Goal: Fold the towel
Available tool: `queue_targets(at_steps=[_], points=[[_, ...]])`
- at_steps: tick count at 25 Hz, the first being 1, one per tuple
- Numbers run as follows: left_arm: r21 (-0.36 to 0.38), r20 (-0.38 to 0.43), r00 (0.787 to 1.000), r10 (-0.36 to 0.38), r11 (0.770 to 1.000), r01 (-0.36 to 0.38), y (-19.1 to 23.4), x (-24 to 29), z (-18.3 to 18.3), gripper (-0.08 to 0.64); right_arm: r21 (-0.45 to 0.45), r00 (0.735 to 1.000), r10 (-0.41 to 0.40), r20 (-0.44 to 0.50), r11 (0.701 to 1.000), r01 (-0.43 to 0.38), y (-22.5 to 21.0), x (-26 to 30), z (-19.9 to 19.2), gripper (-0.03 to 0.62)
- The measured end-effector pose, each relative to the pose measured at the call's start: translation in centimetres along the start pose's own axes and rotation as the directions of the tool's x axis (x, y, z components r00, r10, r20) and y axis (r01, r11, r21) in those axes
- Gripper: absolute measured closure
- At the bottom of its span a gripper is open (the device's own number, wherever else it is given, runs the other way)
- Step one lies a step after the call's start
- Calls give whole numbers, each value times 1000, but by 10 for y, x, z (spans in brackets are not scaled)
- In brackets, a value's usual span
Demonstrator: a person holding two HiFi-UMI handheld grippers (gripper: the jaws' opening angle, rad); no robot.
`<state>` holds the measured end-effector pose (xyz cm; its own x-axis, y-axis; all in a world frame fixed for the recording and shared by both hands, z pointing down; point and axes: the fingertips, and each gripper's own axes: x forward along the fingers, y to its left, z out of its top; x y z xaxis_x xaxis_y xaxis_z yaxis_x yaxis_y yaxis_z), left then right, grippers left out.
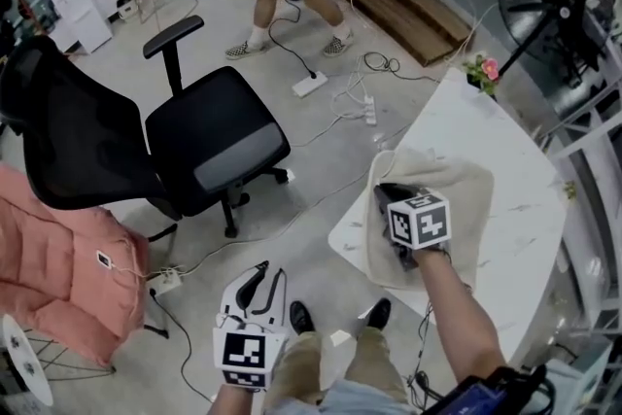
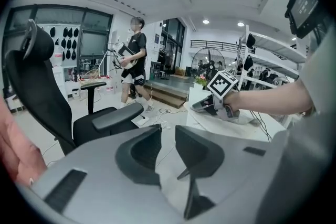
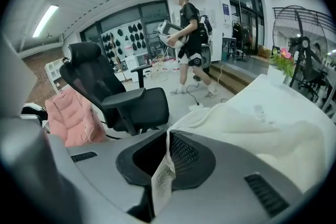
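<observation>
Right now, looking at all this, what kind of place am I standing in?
Probably an open-plan lab or workshop-style office: a black office chair, a power strip with loose cables on the floor, and a big standing fan.

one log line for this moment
towel: crumpled on table | right gripper: shut on towel edge | left gripper: open, empty, over floor

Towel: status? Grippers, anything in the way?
Right gripper shut on towel edge, on the white table. Left gripper open, empty, over the floor. Flower pot at far corner, apart from towel.
</observation>
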<state>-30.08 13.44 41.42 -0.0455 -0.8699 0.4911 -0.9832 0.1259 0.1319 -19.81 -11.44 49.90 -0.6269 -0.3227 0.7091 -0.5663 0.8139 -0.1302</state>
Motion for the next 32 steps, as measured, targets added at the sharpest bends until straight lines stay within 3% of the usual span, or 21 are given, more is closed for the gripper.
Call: queue_targets(at_steps=[4, 6, 11, 15, 19, 28, 30, 32], points=[[2, -11, 1000, -9, 1000, 9, 3, 4, -3, 472, -42, 998, 46, -39, 998, -48, 14, 8, -9, 538], [7, -10, 1000, -26, 1000, 26, -1, 8, -1, 473, -37, 993, 117, -34, 992, -118, 27, -4, -2, 470], [38, 15, 996, -88, 995, 87, -26, 27, 19, 473, -4, 955, 276, 105, 961, -277, 36, -67, 38, 430], [67, 23, 990, -137, 989, 135, -48, 40, 31, 472, -24, 965, 210, 157, 978, -209, -20, -104, 42, 431], [83, -12, 987, -160, 984, 161, -61, 47, 24, 472, 37, 990, 124, 66, 991, -126, -88, -102, -7, 431], [92, -70, 987, -147, 984, 153, -66, 56, 6, 472, 169, 969, 244, -24, 957, -237, -109, -62, -61, 370], [90, -66, 988, -142, 985, 148, -65, 56, 9, 472, 146, 966, 257, -40, 958, -248, -108, -63, -61, 394], [87, -61, 989, -136, 986, 141, -62, 57, 11, 472, 108, 966, 257, -41, 962, -251, -104, -67, -58, 517]])
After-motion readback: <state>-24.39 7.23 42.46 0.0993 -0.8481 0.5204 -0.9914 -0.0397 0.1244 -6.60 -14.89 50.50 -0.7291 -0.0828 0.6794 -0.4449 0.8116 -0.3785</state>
